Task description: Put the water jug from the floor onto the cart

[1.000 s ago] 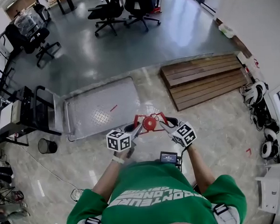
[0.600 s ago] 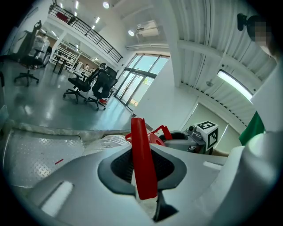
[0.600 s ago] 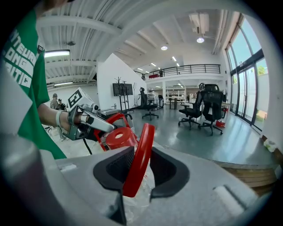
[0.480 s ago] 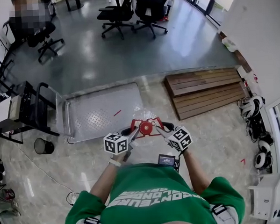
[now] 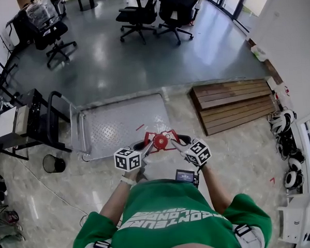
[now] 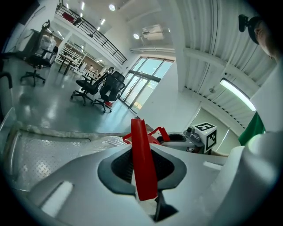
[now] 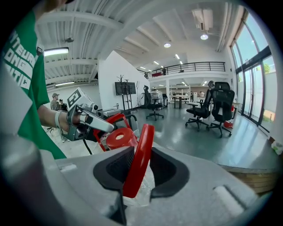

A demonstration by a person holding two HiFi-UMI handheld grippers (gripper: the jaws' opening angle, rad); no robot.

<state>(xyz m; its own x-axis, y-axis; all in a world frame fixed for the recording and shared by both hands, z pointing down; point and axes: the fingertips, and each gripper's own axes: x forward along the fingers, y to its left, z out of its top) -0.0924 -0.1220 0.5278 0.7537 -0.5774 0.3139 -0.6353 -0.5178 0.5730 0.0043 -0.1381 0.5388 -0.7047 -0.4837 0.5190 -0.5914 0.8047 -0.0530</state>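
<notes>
The water jug (image 5: 160, 142) is clear plastic with a red cap and a red carrying frame. It hangs off the floor between my two grippers, just at the near edge of the flat metal cart (image 5: 118, 123). My left gripper (image 5: 147, 146) is shut on one red handle strap (image 6: 142, 163). On the other side my right gripper (image 5: 174, 143) is shut on the opposite red strap (image 7: 138, 159). The red cap (image 7: 121, 137) shows beyond the right jaws, with the left gripper (image 7: 90, 120) behind it. The jug's body is mostly hidden under the jaws.
The cart's upright push handle (image 5: 59, 118) stands at its left end, beside a black rack (image 5: 20, 123). A small bin (image 5: 53, 163) sits on the floor at the left. A wooden pallet (image 5: 231, 104) lies to the right, office chairs (image 5: 139, 15) farther back, headsets (image 5: 280, 122) by the right wall.
The person has walked forward with the jug held in both grippers. The cart's near edge has come up to the jug. Both grips look the same.
</notes>
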